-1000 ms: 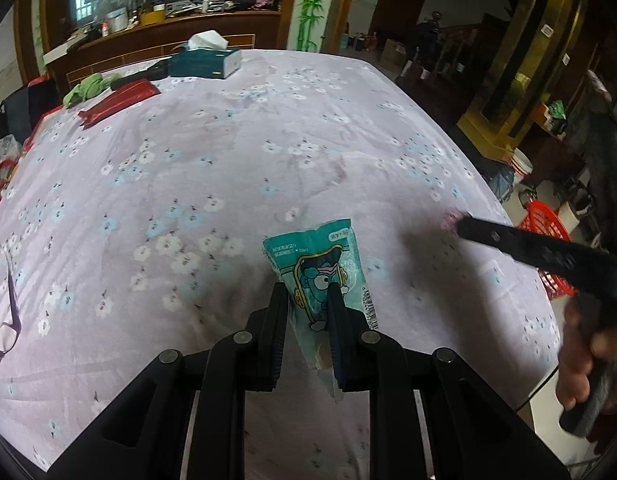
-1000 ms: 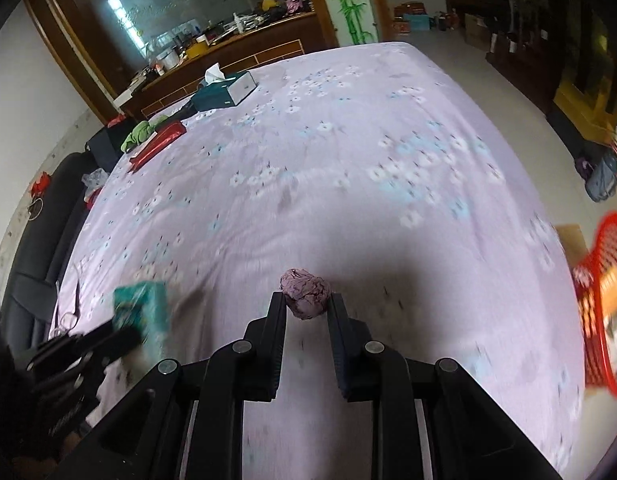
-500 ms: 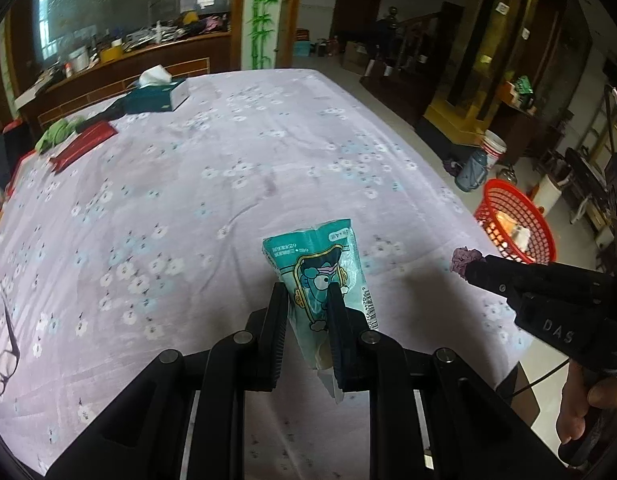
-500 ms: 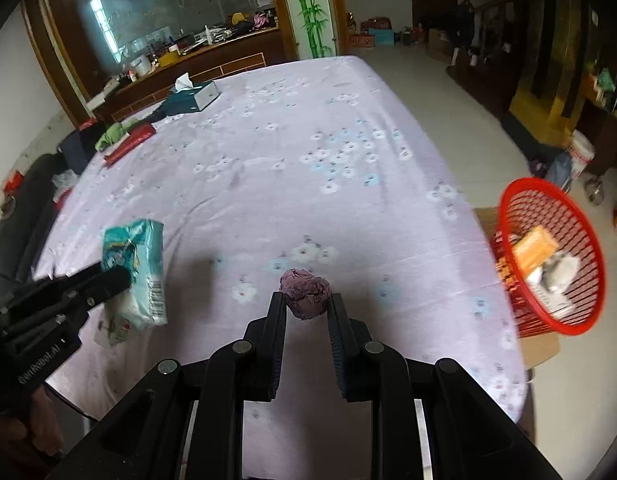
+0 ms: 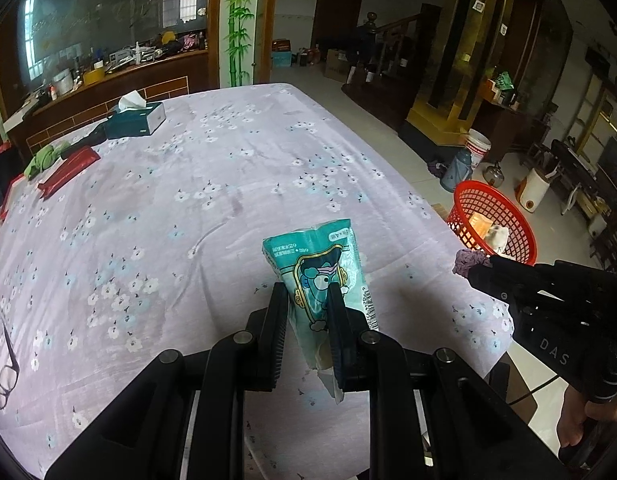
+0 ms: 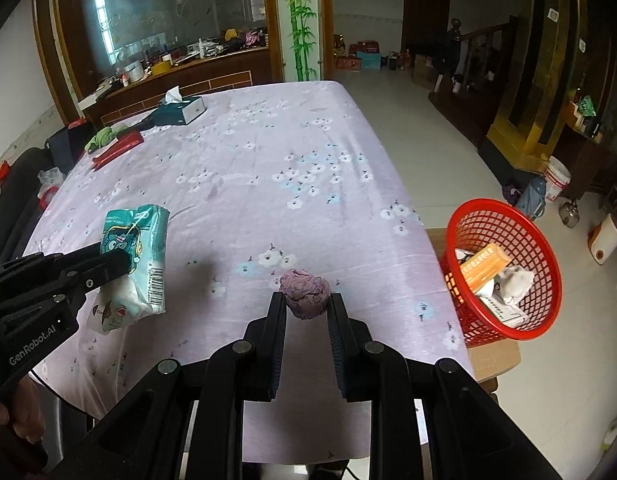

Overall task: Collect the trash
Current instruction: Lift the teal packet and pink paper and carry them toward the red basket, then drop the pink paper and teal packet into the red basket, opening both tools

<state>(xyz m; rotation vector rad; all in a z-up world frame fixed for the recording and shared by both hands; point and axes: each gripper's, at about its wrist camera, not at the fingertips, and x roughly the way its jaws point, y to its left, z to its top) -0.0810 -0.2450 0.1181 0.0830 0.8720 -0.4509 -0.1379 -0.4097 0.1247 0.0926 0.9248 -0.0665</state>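
Lilac floral-cloth counter (image 6: 268, 184) fills both views, red mesh plastic basket (image 6: 504, 268) off its right corner holding trash. Left gripper (image 5: 308, 308) level above cloth, fingers (image 5: 277, 320) clamped on teal cartoon-print tissue pack (image 5: 316, 268). Right gripper (image 6: 306, 308) level beside it, fingers (image 6: 277, 316) pinching crumpled purple paper wad (image 6: 304, 290). Versus half second ago: both grippers higher, basket nearer in right view.

Rig body: two handheld black two-finger grippers.
Left gripper (image 5: 307, 300): matte black linkage arms, round silver screws, ribbed fingers (image 5: 277, 312), white "GenRobot.AI" print. Right gripper (image 6: 306, 300): same build, "DAS" lettering, thin black cable beneath.
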